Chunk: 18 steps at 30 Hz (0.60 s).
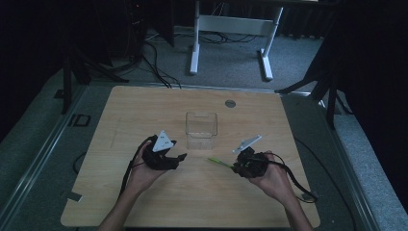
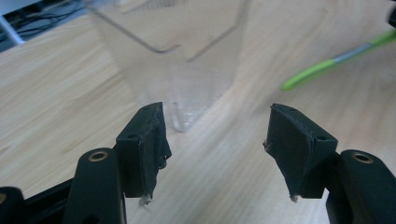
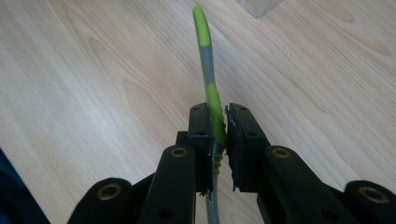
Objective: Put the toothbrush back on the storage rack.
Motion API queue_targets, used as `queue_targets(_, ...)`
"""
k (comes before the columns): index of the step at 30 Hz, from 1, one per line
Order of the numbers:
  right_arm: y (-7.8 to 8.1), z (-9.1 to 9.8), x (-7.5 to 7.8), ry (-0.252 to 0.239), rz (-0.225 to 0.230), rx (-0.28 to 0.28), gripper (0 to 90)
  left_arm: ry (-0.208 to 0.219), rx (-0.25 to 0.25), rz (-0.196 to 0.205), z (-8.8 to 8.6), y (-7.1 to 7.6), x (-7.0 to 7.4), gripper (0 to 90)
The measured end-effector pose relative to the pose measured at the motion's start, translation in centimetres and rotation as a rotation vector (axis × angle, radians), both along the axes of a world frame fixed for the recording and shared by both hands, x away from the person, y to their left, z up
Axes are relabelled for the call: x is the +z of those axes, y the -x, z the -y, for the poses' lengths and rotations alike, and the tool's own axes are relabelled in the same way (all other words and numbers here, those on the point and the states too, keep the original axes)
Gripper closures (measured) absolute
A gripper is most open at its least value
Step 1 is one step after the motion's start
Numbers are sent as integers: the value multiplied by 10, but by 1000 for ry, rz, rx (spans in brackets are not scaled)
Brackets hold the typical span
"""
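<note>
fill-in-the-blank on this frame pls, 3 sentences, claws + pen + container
1. The right claw is shut on the green and grey ____.
2. The left claw is ____, with nothing between its pads.
3. The clear container stands on the ____ table, apart from both claws.

Missing words: pen; open; wooden

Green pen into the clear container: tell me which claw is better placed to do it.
Right. The right claw is already shut on the green pen, whose tip points toward the clear container. The left claw is open, holds nothing, and faces the container; it could steady it.
</note>
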State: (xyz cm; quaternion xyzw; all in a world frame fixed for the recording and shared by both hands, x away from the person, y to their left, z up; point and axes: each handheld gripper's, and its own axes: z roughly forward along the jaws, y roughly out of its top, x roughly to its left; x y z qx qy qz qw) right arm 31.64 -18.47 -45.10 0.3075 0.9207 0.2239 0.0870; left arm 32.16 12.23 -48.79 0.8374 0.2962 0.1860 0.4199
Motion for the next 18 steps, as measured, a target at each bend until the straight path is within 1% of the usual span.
queue_targets(3, 1, -2, 1, -7, 1, 13, 804, -15, -50, -9, 6, 2, -2, 374)
queue_targets(5, 2, -3, 2, -14, 2, 26, 804, -28, -71, -19, 10, 2, -3, 379)
queue_targets(8, 2, -4, 4, -28, -5, 37, 804, -29, -107, -31, 15, 3, -6, 394)
queue_targets(12, 2, -5, 7, -51, -18, 67, 804, -48, -166, -37, 22, 5, -8, 410)
queue_targets(18, 5, -7, 7, -61, -37, 116, 803, -69, -255, -43, 33, 9, -10, 436)
